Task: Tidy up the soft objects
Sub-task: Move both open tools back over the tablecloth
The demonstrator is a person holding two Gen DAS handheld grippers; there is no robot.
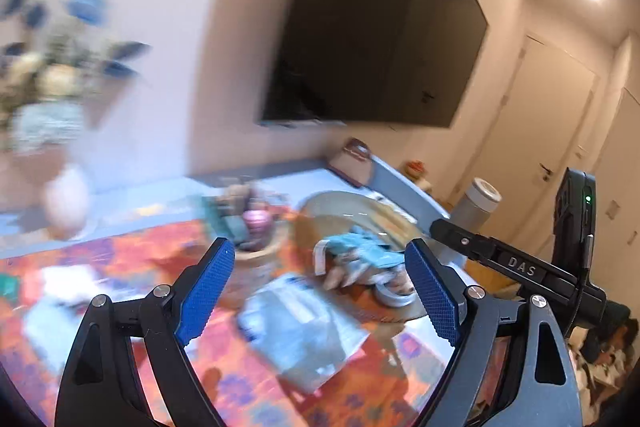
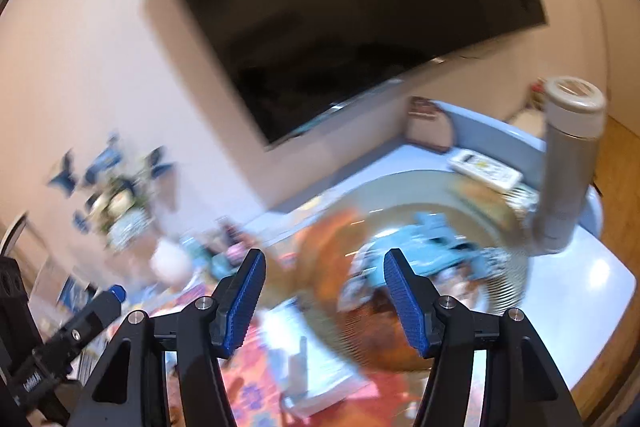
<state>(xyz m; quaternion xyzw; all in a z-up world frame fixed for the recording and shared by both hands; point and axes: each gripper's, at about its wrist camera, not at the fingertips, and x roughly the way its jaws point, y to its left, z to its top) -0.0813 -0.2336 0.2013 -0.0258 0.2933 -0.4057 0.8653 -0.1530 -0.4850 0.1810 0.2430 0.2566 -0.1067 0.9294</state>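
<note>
Both views are motion-blurred. A round woven tray [image 1: 316,211] [image 2: 404,187] lies on the table and holds a pile of soft things, with a light blue cloth [image 1: 360,247] [image 2: 432,243] on top. A smaller basket [image 1: 252,259] with teal and pink soft items stands to its left. My left gripper [image 1: 320,291] is open and empty, raised above the table in front of the tray. My right gripper [image 2: 324,291] is open and empty, also raised, with the tray's near left part between its fingers.
An orange patterned cloth [image 1: 140,255] covers the light blue table [image 2: 592,291]. A clear plastic packet [image 1: 304,331] lies near the tray. A grey flask [image 2: 568,163], a remote [image 2: 484,167], a white vase [image 1: 68,203] and flowers [image 1: 52,75] stand around. A dark TV [image 1: 380,27] hangs behind.
</note>
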